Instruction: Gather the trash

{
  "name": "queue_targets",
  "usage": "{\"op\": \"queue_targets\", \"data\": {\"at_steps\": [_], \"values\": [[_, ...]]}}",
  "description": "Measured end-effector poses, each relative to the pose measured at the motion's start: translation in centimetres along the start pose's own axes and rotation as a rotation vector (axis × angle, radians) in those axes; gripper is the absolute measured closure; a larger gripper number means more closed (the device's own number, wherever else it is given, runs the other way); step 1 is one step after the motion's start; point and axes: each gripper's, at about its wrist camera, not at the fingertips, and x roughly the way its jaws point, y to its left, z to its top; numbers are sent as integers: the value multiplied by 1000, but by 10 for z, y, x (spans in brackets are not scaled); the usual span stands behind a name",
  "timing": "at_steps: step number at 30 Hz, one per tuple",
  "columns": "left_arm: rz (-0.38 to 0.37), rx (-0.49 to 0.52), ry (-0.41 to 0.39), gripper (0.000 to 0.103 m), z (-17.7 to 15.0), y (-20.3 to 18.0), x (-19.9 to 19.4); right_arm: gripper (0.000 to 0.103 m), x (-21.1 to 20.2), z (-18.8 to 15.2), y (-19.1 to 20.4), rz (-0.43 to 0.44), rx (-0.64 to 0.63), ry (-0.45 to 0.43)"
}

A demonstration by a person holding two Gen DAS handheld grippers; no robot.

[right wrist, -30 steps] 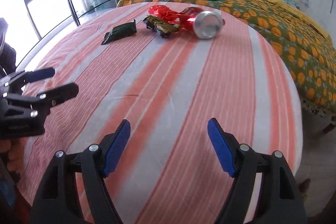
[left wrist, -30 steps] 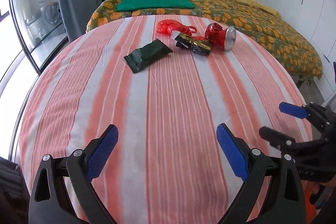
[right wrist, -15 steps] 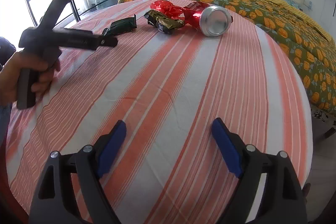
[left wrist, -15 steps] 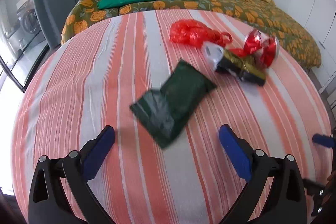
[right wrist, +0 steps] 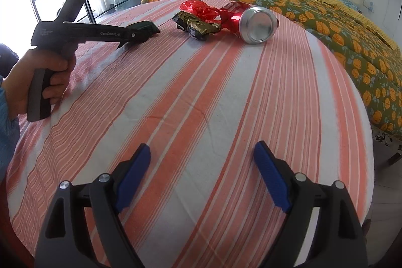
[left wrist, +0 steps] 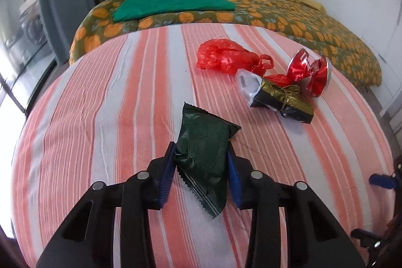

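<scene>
- Since half a second ago the left tool (left wrist: 201, 167) has advanced over the striped counter (left wrist: 100, 117) and closed on the dark green snack wrapper (left wrist: 203, 150), pads pinching its sides.
- Right tool (right wrist: 201, 172) hangs wide open and empty above the counter's near edge.
- Crushed red can (left wrist: 309, 72), red plastic bag (left wrist: 226, 58) and gold-black wrapper (left wrist: 281, 99) lie clustered beyond.
- Wrapper looks light, crinkly and slippery; mid-body pinching seems best.

Right hand-held gripper (right wrist: 201, 175) agape — striped cloth (right wrist: 201, 92) beneath.
</scene>
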Motion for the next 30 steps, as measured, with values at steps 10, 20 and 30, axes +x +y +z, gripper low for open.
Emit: {"op": "queue_targets", "data": {"at_steps": [10,20,30], "values": [[59,-127,11,66,-36,-12,-25,21,16,57,-51,-13,205,-15],[118,-91,-13,63,-33,-19,-19,6,67,179,-55,-198,471,-120],[122,-92,-1,60,-28,-21,-16,19,91,173,-78,-260,489,21]]}}
